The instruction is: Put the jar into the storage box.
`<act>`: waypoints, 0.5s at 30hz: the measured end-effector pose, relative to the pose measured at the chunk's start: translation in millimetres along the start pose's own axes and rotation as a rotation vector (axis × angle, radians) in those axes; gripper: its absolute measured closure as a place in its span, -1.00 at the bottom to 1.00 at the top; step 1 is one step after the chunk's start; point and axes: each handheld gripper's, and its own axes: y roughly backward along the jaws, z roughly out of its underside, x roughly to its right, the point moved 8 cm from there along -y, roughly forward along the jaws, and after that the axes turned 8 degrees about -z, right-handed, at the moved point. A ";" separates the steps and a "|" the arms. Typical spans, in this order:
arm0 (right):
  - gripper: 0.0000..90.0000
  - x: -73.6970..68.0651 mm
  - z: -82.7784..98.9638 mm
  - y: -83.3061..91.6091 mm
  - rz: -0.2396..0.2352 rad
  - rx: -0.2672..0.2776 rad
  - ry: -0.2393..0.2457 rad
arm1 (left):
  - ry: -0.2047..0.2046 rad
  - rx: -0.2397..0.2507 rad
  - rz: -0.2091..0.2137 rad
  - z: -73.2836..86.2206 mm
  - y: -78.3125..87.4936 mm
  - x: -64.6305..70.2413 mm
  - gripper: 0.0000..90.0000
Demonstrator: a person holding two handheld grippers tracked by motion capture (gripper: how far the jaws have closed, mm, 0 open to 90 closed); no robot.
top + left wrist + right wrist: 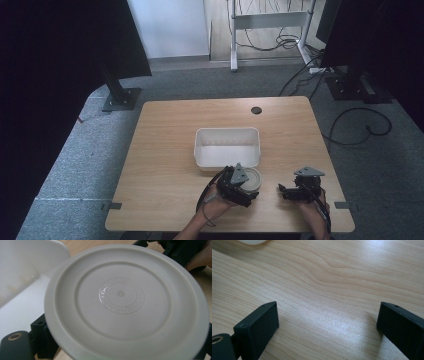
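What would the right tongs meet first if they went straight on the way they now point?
Probably the bare wooden table: the right tongs stand open, angled down at it. Farther along, a white plate edge shows, though depth is unclear.

In the left gripper view the white lid (125,300) covers most of what lies beyond the fingers (40,340), so the fingertips and their grip on its rim are hidden; its lower rim is cut off by the bottom edge. The raised lettering at its middle is too faint to read fully. Beyond the fingers, the white tub (22,277) runs off the left edge. In the high view the left gripper (240,187) hides part of the lid.
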 end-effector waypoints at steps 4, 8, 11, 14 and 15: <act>-0.92 0.0 0.0 0.0 0.000 0.000 0.000 | 0.009 0.004 -0.014 -3.5 4.1 -8.1 -0.77; -0.92 0.0 0.0 0.0 0.000 0.000 0.000 | 0.014 0.009 -0.030 -7.0 8.5 -16.3 -0.77; -0.92 0.0 0.0 0.0 0.000 0.000 0.000 | 0.016 0.008 -0.042 -8.9 11.2 -22.7 -0.77; -0.92 0.0 0.0 0.0 0.000 0.000 0.000 | 0.025 0.010 -0.053 -10.4 13.2 -29.5 -0.77; -0.92 0.0 0.0 0.0 0.000 0.000 0.000 | 0.030 0.012 -0.055 -10.9 13.7 -31.5 -0.77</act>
